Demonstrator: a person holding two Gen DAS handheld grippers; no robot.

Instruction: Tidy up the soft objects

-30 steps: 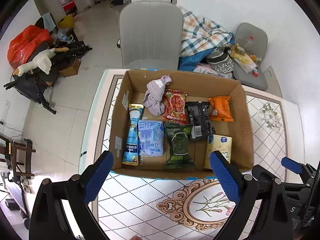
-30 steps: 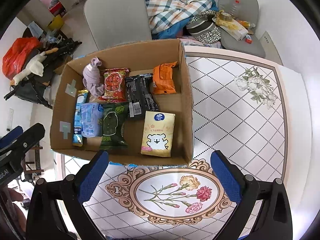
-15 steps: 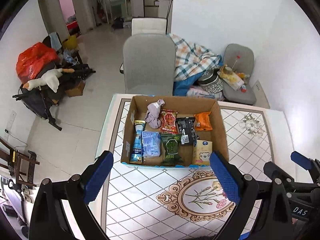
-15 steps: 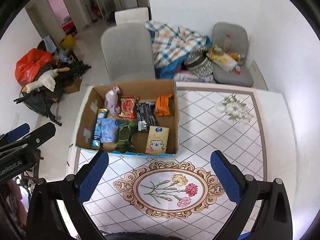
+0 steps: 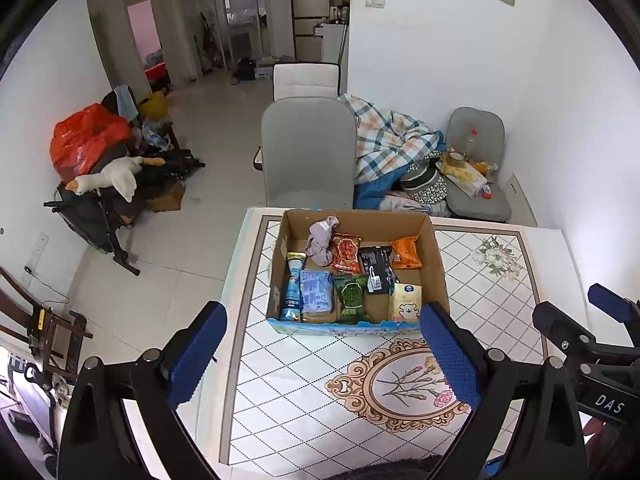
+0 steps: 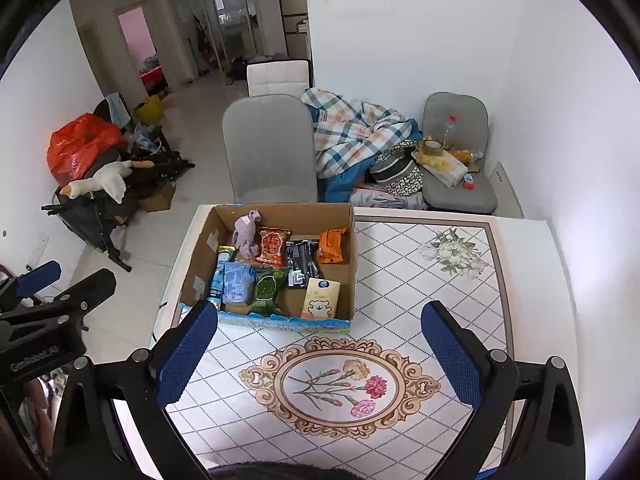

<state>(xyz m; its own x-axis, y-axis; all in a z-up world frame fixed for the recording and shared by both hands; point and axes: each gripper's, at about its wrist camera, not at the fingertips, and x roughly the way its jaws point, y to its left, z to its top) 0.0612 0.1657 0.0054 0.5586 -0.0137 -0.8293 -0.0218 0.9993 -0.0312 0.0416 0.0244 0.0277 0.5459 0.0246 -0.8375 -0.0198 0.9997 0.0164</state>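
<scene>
A cardboard box [image 5: 434, 248] stands at the table's far left end; it also shows in the right wrist view [image 6: 354, 256]. Inside lie a mauve cloth [image 5: 322, 238], a red snack bag [image 5: 347, 253], a black packet [image 5: 376, 268], an orange packet [image 5: 405, 253], a green packet [image 5: 352, 296], blue packets [image 5: 316, 291] and a cream tissue pack [image 5: 407, 304]. My left gripper [image 5: 320, 356] is open and empty, high above the table on the near side of the box. My right gripper [image 6: 320, 356] is open and empty, beside it.
The table [image 6: 440, 320] has a white diamond-pattern top with a flower medallion [image 6: 340, 386]. A grey chair [image 5: 308, 152] stands behind the box. A checked blanket [image 5: 388, 140] and a second chair [image 5: 476, 160] with clutter lie at the wall. A stroller [image 5: 104, 188] stands left.
Both grippers have pulled up and back from the box, so the box looks much smaller and more of the room shows. Both stay open. The box's contents have not moved.
</scene>
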